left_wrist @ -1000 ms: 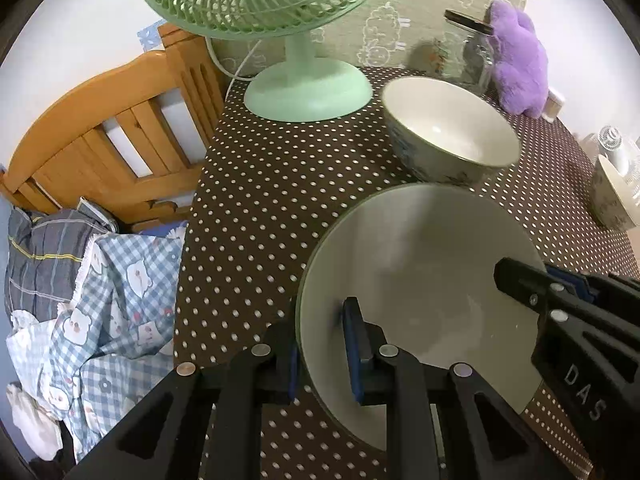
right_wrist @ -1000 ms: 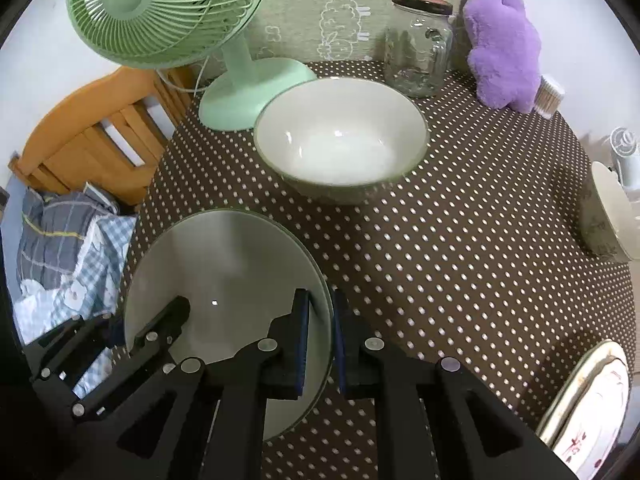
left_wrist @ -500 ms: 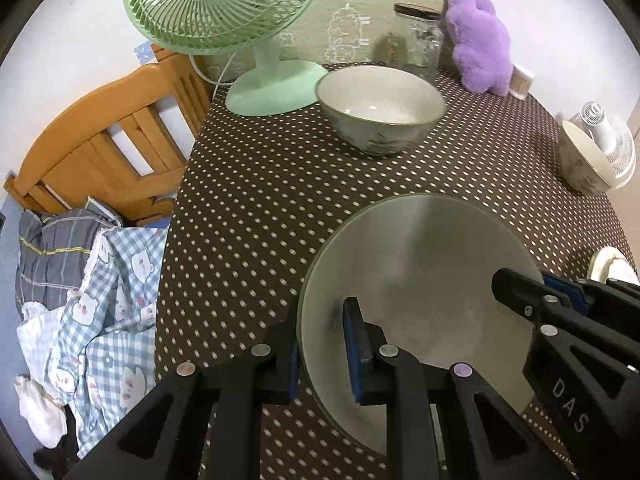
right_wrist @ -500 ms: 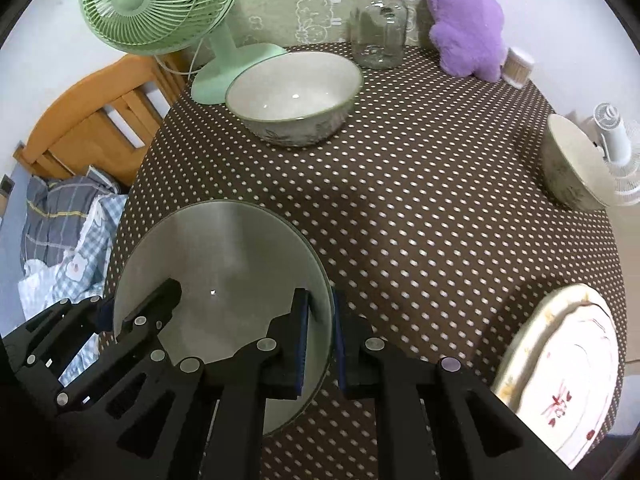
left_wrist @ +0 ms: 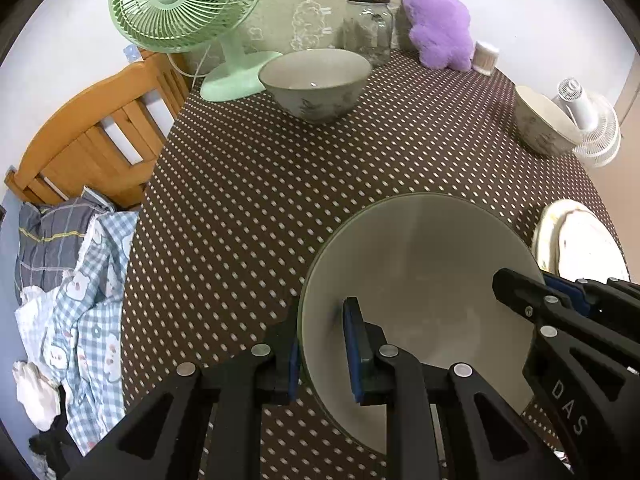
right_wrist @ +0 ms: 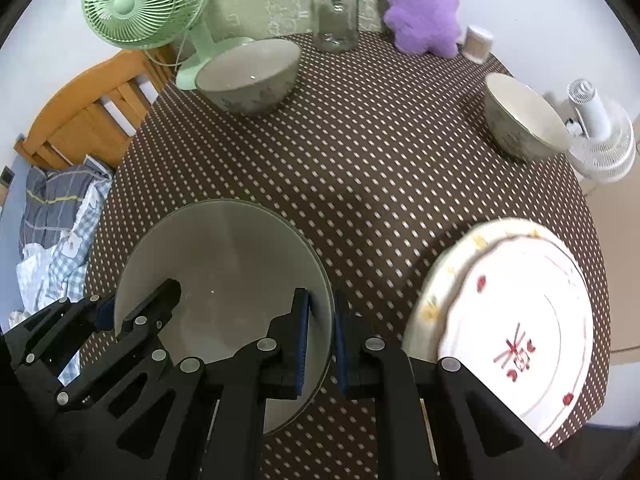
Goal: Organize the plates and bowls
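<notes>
Both grippers hold one large pale green bowl [left_wrist: 424,272] above the polka-dot table [left_wrist: 248,184]. My left gripper [left_wrist: 322,344] is shut on its left rim. My right gripper [right_wrist: 320,332] is shut on its right rim; the bowl also shows in the right wrist view [right_wrist: 224,264]. A medium floral bowl [left_wrist: 316,80] stands at the back near the fan, also in the right wrist view [right_wrist: 250,74]. A smaller bowl [right_wrist: 524,118] stands at the right edge. A white plate with red marks [right_wrist: 516,320] lies front right.
A green fan [left_wrist: 188,12], glass jar [right_wrist: 334,12], purple plush toy [right_wrist: 422,4] and a small cup [right_wrist: 476,42] stand at the back. A white fan [right_wrist: 600,136] lies at the right edge. A wooden chair [left_wrist: 96,132] with clothes [left_wrist: 68,264] stands left.
Both grippers with the large bowl have pulled back and risen away from the fan and floral bowl. The plate and the smaller bowl have come into view.
</notes>
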{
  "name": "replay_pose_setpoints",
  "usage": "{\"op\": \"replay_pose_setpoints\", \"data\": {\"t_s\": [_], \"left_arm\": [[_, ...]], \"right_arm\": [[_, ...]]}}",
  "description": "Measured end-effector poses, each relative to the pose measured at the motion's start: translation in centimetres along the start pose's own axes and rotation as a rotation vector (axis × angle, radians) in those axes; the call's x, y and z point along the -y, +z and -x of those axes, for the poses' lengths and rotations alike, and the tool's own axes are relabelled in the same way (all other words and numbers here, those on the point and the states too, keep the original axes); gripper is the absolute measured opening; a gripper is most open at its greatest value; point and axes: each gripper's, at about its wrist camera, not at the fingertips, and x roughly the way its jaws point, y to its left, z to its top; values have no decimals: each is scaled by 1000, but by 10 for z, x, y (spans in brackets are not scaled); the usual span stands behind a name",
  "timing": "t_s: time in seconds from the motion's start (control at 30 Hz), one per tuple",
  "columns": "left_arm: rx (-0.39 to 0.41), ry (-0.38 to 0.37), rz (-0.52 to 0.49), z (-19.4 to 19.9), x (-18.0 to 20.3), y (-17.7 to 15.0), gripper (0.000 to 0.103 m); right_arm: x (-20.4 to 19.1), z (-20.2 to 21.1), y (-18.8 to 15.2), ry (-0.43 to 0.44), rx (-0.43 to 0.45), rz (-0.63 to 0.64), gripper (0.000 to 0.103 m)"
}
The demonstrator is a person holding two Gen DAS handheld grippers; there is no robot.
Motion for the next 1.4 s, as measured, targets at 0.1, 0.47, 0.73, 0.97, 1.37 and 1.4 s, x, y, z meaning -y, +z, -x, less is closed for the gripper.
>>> {"op": "replay_pose_setpoints", "data": {"t_s": [0.1, 0.47, 0.73, 0.97, 1.37, 1.4], "left_arm": [[-9, -3, 2, 1, 6, -8, 17], [-18, 2, -23, 1, 22, -25, 17], [-5, -17, -20, 8, 24, -25, 26], [9, -35, -28, 17, 16, -20, 51], [86, -76, -42, 37, -17, 10, 76], [95, -73, -50, 38, -18, 13, 77]], "right_arm": [[5, 2, -8, -5, -4, 2, 14], [15, -3, -28, -23, -23, -7, 14], [16, -4, -29, -23, -37, -40, 16], [11, 7, -19, -35, -24, -19, 35], [-7, 39, 1, -73, 83, -41, 72], [-8, 41, 3, -77, 90, -43, 72]]}}
